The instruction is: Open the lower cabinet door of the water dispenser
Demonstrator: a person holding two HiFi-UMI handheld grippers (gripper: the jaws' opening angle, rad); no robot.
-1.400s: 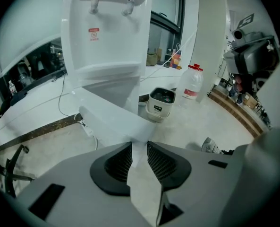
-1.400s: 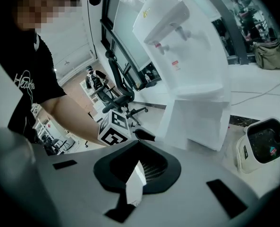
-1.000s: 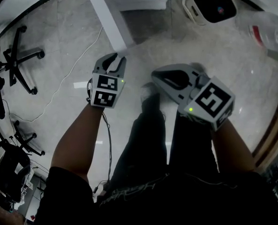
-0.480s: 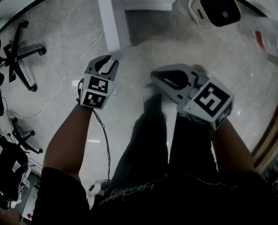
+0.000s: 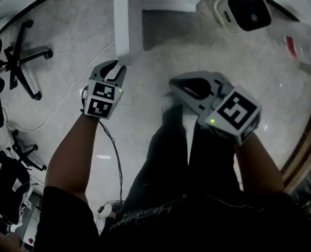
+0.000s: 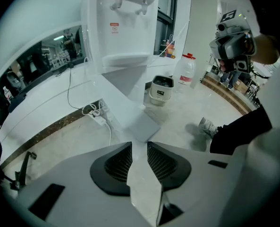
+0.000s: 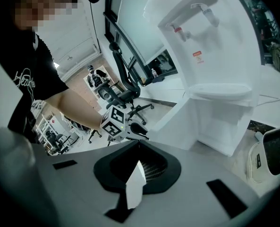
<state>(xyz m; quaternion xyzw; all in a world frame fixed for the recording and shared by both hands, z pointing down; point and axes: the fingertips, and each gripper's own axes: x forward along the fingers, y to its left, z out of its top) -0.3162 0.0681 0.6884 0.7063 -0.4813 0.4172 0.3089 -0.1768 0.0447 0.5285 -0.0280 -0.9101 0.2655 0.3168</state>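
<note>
While the left gripper [image 5: 117, 64] pinches the flat white cabinet door [image 5: 128, 25], the right gripper [image 5: 172, 84] — ribbed pads together — hangs empty.

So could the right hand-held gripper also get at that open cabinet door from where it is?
Probably yes. Only bare floor lies between the right hand-held gripper and the cabinet door, whose free edge the left hand-held gripper holds.

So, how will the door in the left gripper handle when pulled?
The door looks a thin, flat panel: probably light and stiff, swinging rather than bending. Its face looks smooth, and the left gripper pinches only its edge, so it may slip. The dispenser is tall and narrow; a hard pull might rock it.
</note>
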